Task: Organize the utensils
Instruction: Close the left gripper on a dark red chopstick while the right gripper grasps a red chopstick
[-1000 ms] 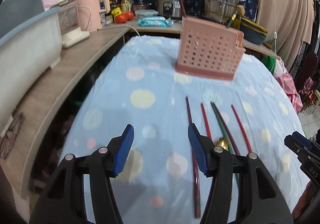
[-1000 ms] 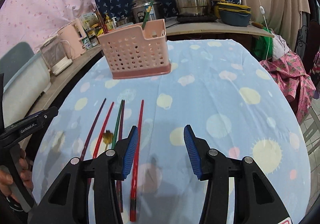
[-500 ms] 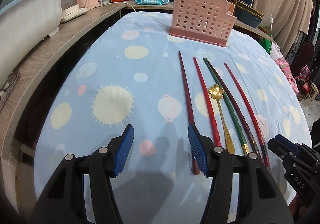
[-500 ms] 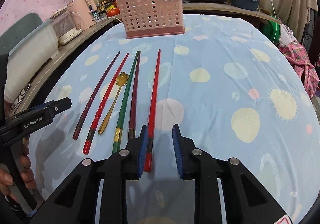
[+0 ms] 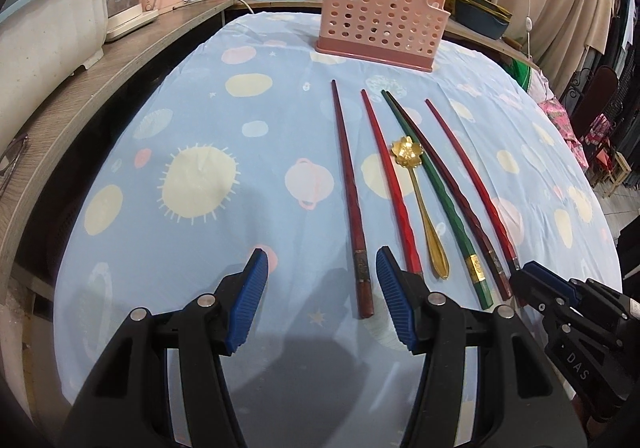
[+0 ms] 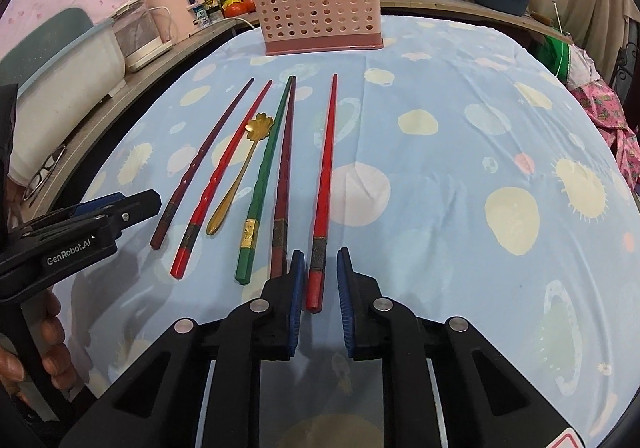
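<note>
Lying in a row on the blue spotted tablecloth (image 6: 460,95), five chopsticks and a gold spoon (image 6: 240,175) are all running lengthwise from the near edge toward the far edge, thin tips pointing at the pink perforated utensil basket (image 6: 316,11) that is standing near the far edge.

The right gripper (image 6: 318,280) is closing its jaws around the butt end of the rightmost red chopstick (image 6: 325,175); the chopstick is sitting between the blue pads, and a narrow gap is showing on each side, so the pads are not pressing on it yet. The chopstick is lying flat on the cloth.

The left gripper (image 5: 320,288) is hovering with jaws apart over the near edge, the butt of the dark red chopstick (image 5: 349,183) lying between its pads in view, untouched.

Between those two: a bright red chopstick (image 6: 224,167), the spoon with its flower-shaped bowl at the far end, a green chopstick (image 6: 266,163) and a maroon chopstick (image 6: 285,167), the last two touching at their tips.

The butt of the bright red one is being hidden behind the left gripper's pad in the left wrist view. Through the basket's holes the contents are hard to make out; a green-tipped stick is poking up around its taller end, but whether it is inside or behind is unclear. A person's fingers (image 6: 52,364) are wrapping the left gripper's handle, partly cut off by the frame.
</note>
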The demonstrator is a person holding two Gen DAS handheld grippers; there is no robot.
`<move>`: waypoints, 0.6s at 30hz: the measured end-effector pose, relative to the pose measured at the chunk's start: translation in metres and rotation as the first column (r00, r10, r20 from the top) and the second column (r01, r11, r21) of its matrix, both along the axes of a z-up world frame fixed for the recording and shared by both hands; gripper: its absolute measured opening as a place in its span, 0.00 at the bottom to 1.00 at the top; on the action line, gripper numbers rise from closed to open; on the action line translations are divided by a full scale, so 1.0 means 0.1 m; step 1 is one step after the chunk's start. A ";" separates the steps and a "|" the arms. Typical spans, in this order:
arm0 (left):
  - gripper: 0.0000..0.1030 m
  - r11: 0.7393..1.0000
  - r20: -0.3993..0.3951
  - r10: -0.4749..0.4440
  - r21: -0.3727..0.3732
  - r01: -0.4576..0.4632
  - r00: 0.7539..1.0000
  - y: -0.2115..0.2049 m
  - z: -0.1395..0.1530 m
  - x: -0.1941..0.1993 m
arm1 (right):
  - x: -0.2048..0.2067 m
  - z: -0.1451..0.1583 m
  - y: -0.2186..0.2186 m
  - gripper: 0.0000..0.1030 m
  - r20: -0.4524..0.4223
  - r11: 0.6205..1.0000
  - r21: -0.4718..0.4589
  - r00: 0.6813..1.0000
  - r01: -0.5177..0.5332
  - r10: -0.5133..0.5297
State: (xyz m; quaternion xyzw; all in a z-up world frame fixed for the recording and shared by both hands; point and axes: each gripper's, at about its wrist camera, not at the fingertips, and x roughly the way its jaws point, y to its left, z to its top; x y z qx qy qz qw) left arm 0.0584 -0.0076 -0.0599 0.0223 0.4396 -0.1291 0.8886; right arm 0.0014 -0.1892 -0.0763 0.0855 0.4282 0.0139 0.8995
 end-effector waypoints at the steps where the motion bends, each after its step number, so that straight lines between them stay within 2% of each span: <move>1: 0.52 1.000 -0.003 -0.003 0.000 0.003 1.000 -0.01 -0.01 0.00 | 0.00 0.00 0.00 0.13 0.000 1.000 -0.001 1.000 0.001 -0.001; 8: 0.52 1.000 -0.033 -0.009 0.013 0.010 0.999 -0.04 -0.11 0.01 | -0.01 -0.02 0.01 0.10 0.001 1.000 -0.015 1.000 0.002 -0.002; 13: 0.51 0.999 -0.024 -0.018 0.032 0.019 1.000 -0.07 -0.13 -0.01 | -0.01 -0.02 0.00 0.10 0.001 1.000 -0.013 1.000 0.003 -0.003; 16: 0.47 0.999 -0.022 -0.025 0.030 0.026 0.999 -0.07 -0.13 -0.01 | -0.01 -0.02 0.00 0.10 0.001 1.000 -0.013 1.000 0.003 -0.003; 18: 0.40 0.999 -0.023 -0.029 0.024 0.030 0.999 -0.07 -0.13 -0.01 | -0.01 -0.03 0.00 0.10 0.002 1.000 -0.014 1.000 0.003 -0.003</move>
